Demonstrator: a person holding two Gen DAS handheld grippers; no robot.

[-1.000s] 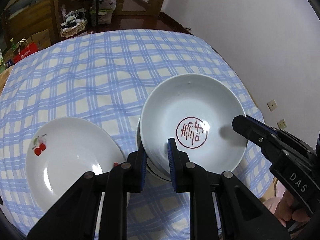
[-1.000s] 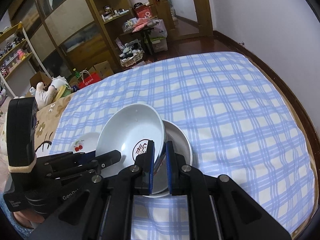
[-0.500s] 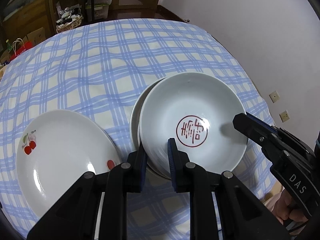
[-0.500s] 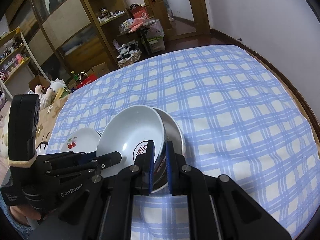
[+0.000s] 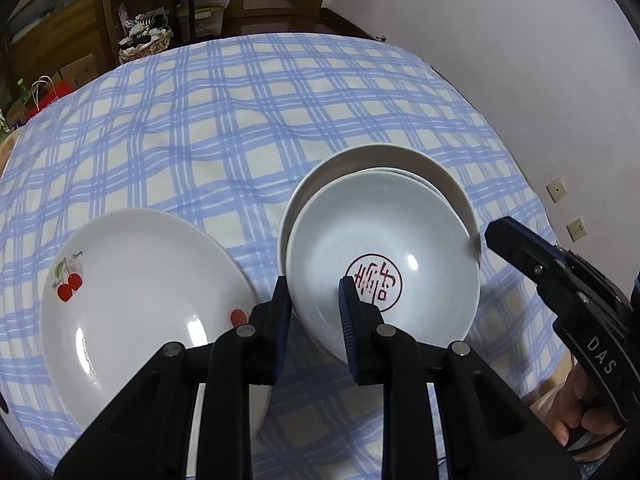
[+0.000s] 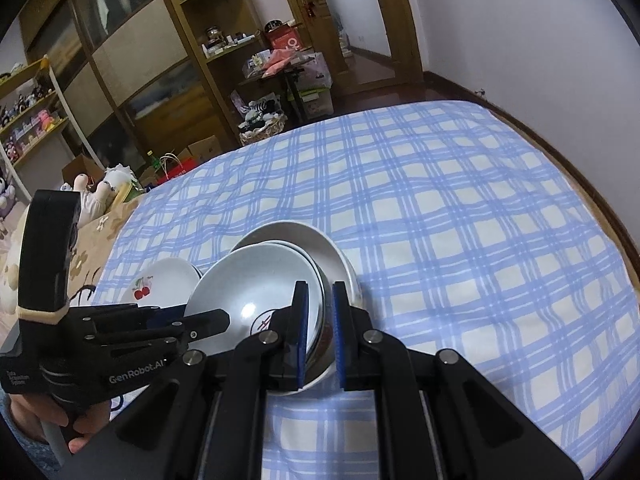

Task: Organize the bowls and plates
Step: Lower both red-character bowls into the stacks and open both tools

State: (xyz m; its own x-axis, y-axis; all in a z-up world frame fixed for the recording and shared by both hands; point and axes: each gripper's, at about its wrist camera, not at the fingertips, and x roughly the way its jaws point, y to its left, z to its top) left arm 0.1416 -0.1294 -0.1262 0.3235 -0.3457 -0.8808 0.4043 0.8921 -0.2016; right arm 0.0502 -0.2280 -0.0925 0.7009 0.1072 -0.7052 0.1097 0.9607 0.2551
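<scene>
A white bowl with a red seal mark (image 5: 384,256) rests tilted inside a wider white dish (image 5: 380,160) on the checked tablecloth. My left gripper (image 5: 312,300) has the bowl's near rim between its blue pads, which still touch it as the jaws are opening. My right gripper (image 6: 320,320) is shut on the opposite rim of the same bowl (image 6: 248,280); its tip (image 5: 492,232) shows at the right of the left wrist view. A white plate with cherries (image 5: 140,300) lies to the left, partly under my left finger.
The round table's blue checked cloth (image 5: 240,120) stretches away behind the dishes. A white wall (image 5: 520,60) stands close on the right. Shelves (image 6: 120,60), boxes and plush toys (image 6: 104,188) lie beyond the far and left edges. A hand (image 6: 80,428) holds the left gripper.
The bowl, held by both grippers, has come down and slid nearer on the lower dish, whose far rim now shows more. The left jaws stand slightly wider.
</scene>
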